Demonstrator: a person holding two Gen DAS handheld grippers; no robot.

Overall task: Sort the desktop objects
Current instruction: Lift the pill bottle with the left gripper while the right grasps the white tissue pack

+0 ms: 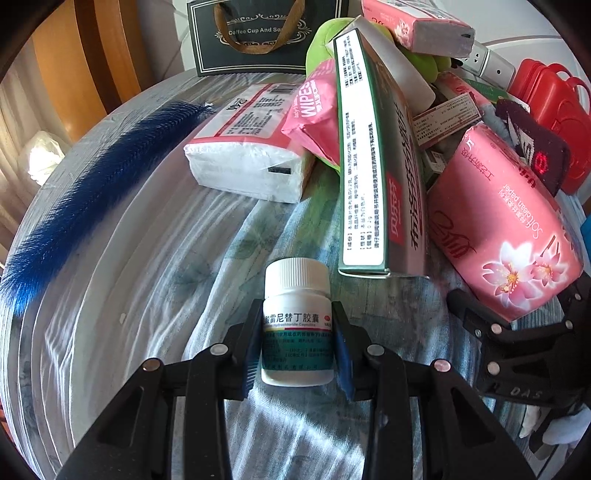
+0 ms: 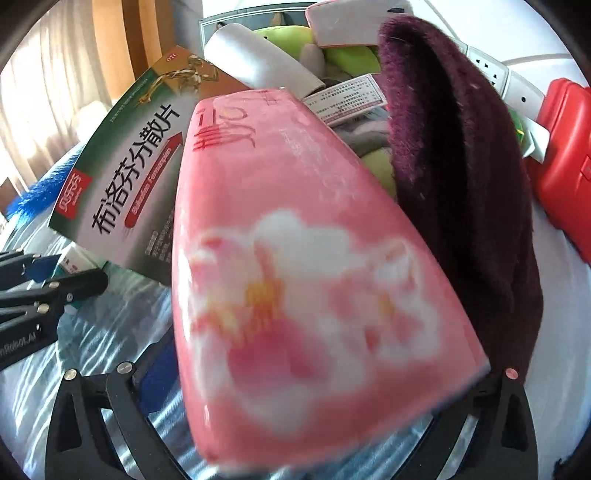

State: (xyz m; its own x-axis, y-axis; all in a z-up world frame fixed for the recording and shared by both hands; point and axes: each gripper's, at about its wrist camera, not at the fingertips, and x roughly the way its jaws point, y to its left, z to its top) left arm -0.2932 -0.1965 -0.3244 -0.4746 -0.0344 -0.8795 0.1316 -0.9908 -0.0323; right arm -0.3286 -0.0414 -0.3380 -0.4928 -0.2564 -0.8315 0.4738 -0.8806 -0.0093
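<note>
My left gripper [image 1: 297, 339] is shut on a white medicine bottle [image 1: 296, 321] with a ribbed cap and green label, held upright over the patterned cloth. My right gripper [image 2: 295, 398] is shut on a pink tissue pack [image 2: 295, 258] with flower print; the pack fills the right wrist view and hides the fingertips. The same pack [image 1: 506, 229] and the right gripper [image 1: 517, 332] show at the right of the left wrist view. A green and silver medicine box [image 1: 373, 162] leans on the pile beside the pack.
A cluttered pile lies behind: a white tissue pack [image 1: 247, 162], pink wipes [image 1: 314, 110], a green plush [image 1: 325, 40], a dark purple sock [image 2: 461, 184], a red case [image 1: 554, 110], a power strip [image 1: 491, 62]. A blue feather [image 1: 92, 184] lies left. A dark gift bag [image 1: 255, 33] stands behind.
</note>
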